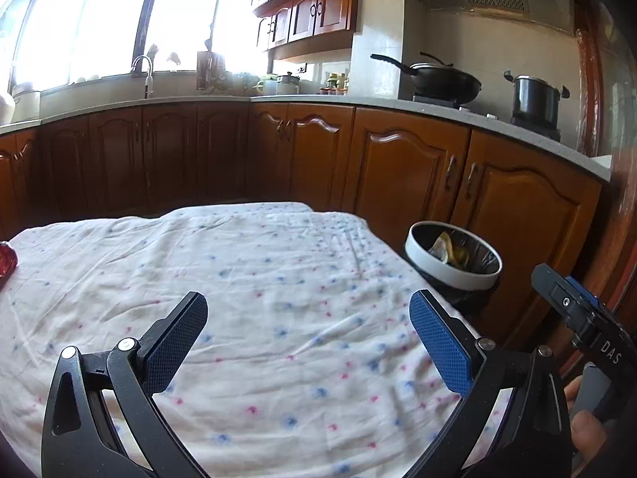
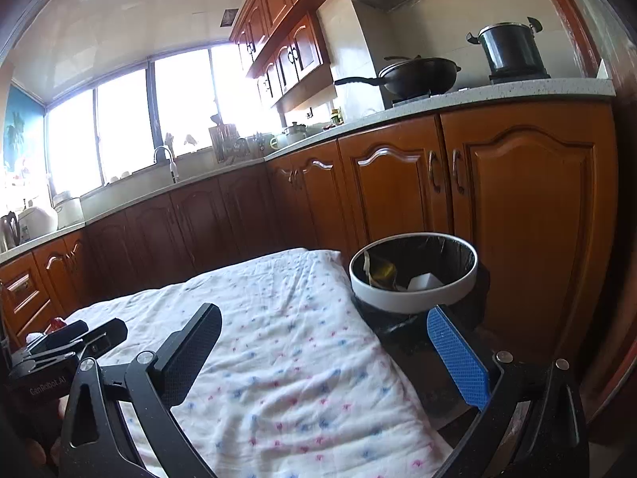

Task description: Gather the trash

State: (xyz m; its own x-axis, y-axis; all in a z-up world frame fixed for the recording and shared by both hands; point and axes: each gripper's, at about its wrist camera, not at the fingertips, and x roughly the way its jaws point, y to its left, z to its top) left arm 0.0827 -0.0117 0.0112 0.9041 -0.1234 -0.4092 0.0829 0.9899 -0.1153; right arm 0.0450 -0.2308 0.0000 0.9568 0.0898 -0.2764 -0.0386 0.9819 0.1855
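A round bin with a white rim (image 1: 448, 273) and black liner stands off the table's right edge. Inside it lie a yellow wrapper (image 2: 382, 271) and a white scrap (image 2: 424, 281). My left gripper (image 1: 308, 338) hovers open over the flowered cloth with nothing between its fingers. Over the table's right edge, just short of the bin (image 2: 398, 299), my right gripper (image 2: 324, 354) is also open and empty. A red crumpled item (image 1: 6, 261) lies at the cloth's far left edge; it shows as a red bit (image 2: 57, 323) behind the left gripper's fingers (image 2: 99, 336).
The table wears a white cloth with pink and blue flowers (image 1: 258, 279). Wooden cabinets (image 1: 398, 175) run close behind the table and bin. On the counter sit a wok (image 1: 438, 79) and a pot (image 1: 535, 99). The right gripper's body (image 1: 577, 318) shows at the right, with a hand below it.
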